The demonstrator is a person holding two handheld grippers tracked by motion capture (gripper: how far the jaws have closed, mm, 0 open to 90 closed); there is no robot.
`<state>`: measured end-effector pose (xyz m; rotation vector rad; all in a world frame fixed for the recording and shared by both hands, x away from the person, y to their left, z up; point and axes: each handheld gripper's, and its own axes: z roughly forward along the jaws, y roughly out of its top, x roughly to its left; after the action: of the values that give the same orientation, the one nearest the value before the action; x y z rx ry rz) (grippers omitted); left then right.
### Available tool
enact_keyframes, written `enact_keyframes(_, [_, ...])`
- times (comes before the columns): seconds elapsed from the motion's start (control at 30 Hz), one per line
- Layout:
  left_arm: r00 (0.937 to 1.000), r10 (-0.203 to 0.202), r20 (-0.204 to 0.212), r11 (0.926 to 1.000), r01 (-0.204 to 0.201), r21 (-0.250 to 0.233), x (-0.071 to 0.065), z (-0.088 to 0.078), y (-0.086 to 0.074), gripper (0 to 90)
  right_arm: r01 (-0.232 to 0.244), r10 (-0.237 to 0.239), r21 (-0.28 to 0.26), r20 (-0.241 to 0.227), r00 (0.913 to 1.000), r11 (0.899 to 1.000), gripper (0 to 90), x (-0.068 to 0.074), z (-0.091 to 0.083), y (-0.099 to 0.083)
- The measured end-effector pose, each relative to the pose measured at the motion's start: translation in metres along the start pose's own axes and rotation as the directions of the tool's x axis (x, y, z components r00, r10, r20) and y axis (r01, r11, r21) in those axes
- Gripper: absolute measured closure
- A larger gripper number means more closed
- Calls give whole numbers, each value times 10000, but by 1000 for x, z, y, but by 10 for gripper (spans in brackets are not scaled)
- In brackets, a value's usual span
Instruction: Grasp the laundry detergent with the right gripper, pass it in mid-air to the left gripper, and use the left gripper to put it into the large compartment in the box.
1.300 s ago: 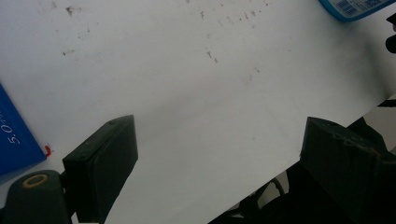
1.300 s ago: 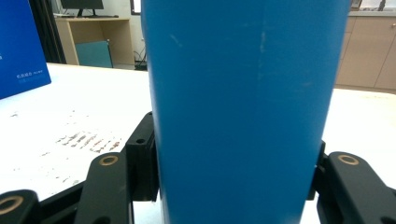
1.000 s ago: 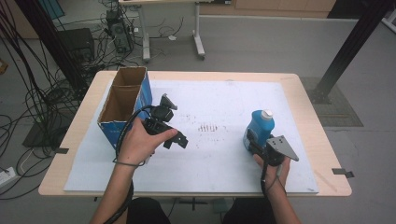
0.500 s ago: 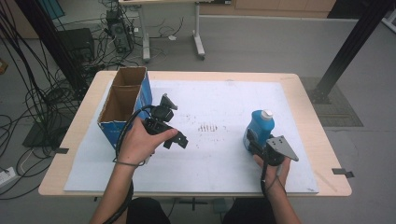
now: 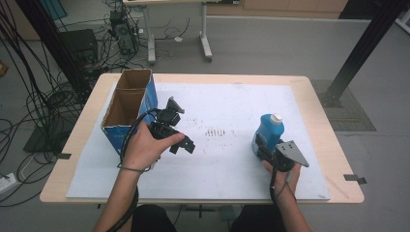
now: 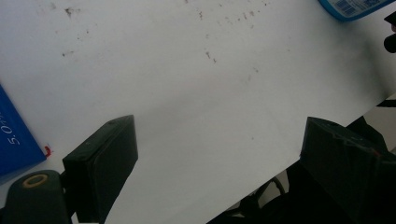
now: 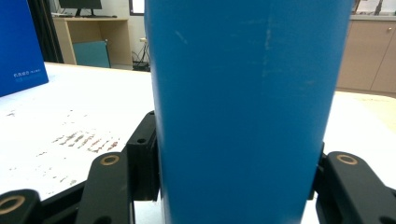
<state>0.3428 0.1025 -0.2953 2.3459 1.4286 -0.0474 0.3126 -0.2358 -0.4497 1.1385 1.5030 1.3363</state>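
On the near right of the white sheet (image 5: 227,169), one blue bottle (image 5: 269,133) with a white cap is stood upright and is clamped low on its body by the right gripper (image 5: 263,150), its two jaws pressed against the bottle's sides. At the near left, the left gripper (image 5: 176,140) is held above the sheet with its two jaws spread wide and nothing between them. Farther left, one open cardboard box (image 5: 126,108) with blue sides is seen, divided into two compartments. One wooden table (image 5: 333,159) is covered by the sheet.
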Motion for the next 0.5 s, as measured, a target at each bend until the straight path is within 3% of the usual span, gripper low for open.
enact_keyframes(0.5, [10000, 37, 6, 10000, -37, 25, -1, 1, 1, 115, -15, 16, -28, 47, 10000, 10000, 429, 1, 0, 0])
